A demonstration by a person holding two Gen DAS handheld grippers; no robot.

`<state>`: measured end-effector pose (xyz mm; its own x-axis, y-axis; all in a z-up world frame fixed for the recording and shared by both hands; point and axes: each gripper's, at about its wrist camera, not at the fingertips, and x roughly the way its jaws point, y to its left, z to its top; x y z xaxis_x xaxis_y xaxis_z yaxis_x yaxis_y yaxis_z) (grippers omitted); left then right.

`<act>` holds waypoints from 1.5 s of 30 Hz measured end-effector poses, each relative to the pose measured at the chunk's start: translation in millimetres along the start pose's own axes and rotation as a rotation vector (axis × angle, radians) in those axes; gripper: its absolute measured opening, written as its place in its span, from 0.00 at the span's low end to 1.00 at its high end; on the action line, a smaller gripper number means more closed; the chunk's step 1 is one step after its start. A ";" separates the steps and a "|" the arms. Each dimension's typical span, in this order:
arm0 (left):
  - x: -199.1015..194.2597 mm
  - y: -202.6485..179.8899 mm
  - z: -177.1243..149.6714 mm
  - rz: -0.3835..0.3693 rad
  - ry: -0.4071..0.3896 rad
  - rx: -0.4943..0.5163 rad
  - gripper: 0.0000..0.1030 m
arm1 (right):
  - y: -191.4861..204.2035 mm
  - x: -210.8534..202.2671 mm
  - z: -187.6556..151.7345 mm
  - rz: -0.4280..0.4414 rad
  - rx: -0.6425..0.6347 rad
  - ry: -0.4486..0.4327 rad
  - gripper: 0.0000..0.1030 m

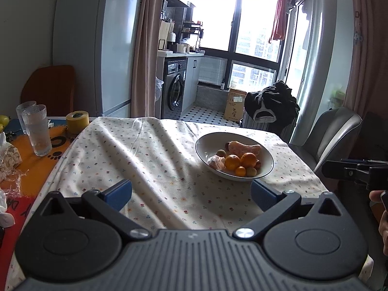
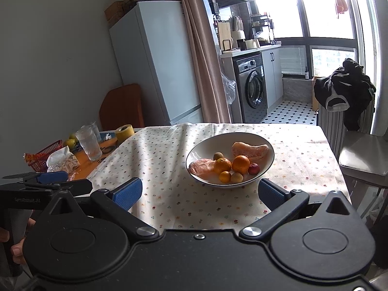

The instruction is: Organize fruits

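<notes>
White fridge [image 1: 97,46], washing machine [image 1: 175,88], bright windows [image 1: 257,21], checkered floor [image 1: 206,114]

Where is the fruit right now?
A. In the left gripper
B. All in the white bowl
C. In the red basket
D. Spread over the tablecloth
B. The oranges and smaller fruit all lie inside the bowl; both the left gripper and the right gripper are open and hold nothing.
</notes>
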<state>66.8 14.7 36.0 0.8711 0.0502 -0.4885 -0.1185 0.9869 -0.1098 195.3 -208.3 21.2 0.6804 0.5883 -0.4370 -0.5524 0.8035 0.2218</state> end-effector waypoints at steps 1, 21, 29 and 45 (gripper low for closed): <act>0.2 0.0 -1.0 0.000 0.003 0.005 1.00 | 0.9 -0.3 0.1 -0.004 -0.005 0.001 1.00; 3.0 7.6 -4.2 0.027 0.007 -0.006 1.00 | 0.2 7.7 -5.8 -0.004 -0.013 0.036 1.00; 3.8 6.6 -6.2 0.024 0.008 0.007 1.00 | 0.8 5.0 -4.4 -0.005 -0.016 0.030 1.00; 5.3 6.8 -7.4 0.023 0.010 0.011 1.00 | 1.6 6.0 -1.8 -0.004 -0.012 0.031 1.00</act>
<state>67.1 20.5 26.3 0.8634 0.0710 -0.4994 -0.1330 0.9871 -0.0895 197.6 -203.7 17.3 0.6678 0.5816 -0.4645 -0.5552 0.8049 0.2096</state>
